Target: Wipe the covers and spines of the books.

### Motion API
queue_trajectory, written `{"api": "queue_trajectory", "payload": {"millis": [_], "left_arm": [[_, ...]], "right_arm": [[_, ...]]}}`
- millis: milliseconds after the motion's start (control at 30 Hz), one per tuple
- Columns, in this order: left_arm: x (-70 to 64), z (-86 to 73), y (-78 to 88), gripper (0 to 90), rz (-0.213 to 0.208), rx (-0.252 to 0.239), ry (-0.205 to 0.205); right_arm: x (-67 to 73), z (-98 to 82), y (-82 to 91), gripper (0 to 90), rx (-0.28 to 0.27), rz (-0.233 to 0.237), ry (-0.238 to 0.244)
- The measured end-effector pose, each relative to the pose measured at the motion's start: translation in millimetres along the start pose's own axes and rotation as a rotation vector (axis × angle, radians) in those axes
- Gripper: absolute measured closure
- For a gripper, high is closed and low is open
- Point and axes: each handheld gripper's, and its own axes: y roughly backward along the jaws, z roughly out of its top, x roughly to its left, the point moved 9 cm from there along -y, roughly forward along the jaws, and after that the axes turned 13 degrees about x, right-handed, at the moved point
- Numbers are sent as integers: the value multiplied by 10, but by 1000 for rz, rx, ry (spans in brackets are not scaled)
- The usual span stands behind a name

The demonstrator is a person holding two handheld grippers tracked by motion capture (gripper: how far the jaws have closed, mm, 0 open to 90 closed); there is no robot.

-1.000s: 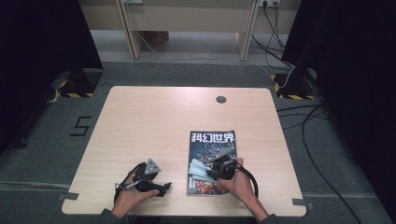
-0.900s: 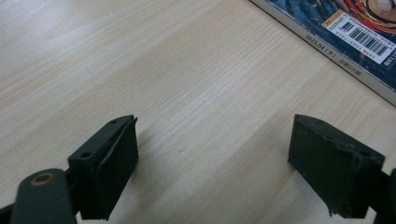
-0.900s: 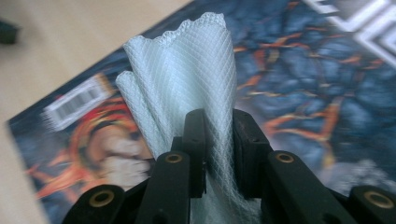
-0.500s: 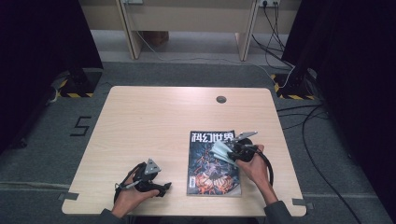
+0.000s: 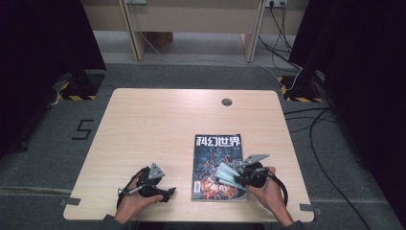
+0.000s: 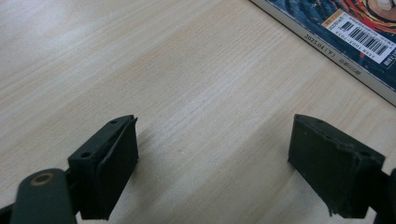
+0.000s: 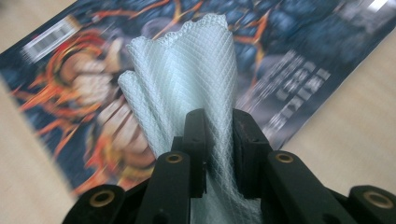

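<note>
High view: fixed above the desk's [image 5: 158, 120] near edge, looking forward and down, far off. Left gripper view: close, low over bare wood beside the magazine's [image 6: 355, 37] corner. Right gripper view: close above the magazine cover; all three views share it.

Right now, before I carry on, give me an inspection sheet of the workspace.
Surface: light wood table, grommet hole near far edge.
Job's things: magazine flat on the table; pale mesh cloth held above it.
Clutter: nothing seen.
Grippers: right gripper shut on the cloth; left gripper open over bare wood.
Cables: loops trail from both grippers; more run across the floor at right.
Surroundings: grey carpet, dark curtains, desk legs behind.
</note>
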Motion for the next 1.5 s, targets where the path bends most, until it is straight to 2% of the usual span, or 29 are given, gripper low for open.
{"api": "queue_trajectory", "payload": {"millis": [33, 167, 267, 367, 567, 667, 800, 1000, 1167, 1500], "left_arm": [[0, 0, 0, 149, 0, 0, 0], [-1, 0, 0, 149, 1, 0, 2], [-1, 0, 0, 149, 0, 0, 1], [-1, 1, -1, 148, 0, -1, 2], [-3, 2, -2, 146, 2, 0, 3], [-2, 2, -2, 145, 2, 0, 3], [-3, 3, -2, 145, 2, 0, 3], [-4, 3, -3, 145, 0, -1, 4], [-3, 3, -3, 145, 0, -1, 3], [-2, 2, -3, 145, 1, 1, 2]], "right_arm": [[36, -42, 14, 777, 0, 5, 16], [177, -189, 60, 777, 1, 19, 19], [228, -273, 91, 776, -2, 25, 20], [229, -299, 100, 775, -5, 29, 21], [180, -222, 81, 771, 13, 22, 28], [73, -139, 62, 771, 25, 7, 24], [-105, -21, 29, 772, 27, 2, -17], [-394, 173, -21, 772, 31, -23, -51], [-614, 346, -75, 772, 13, -48, -97], [-914, 622, -156, 771, 2, -100, -121]]}}
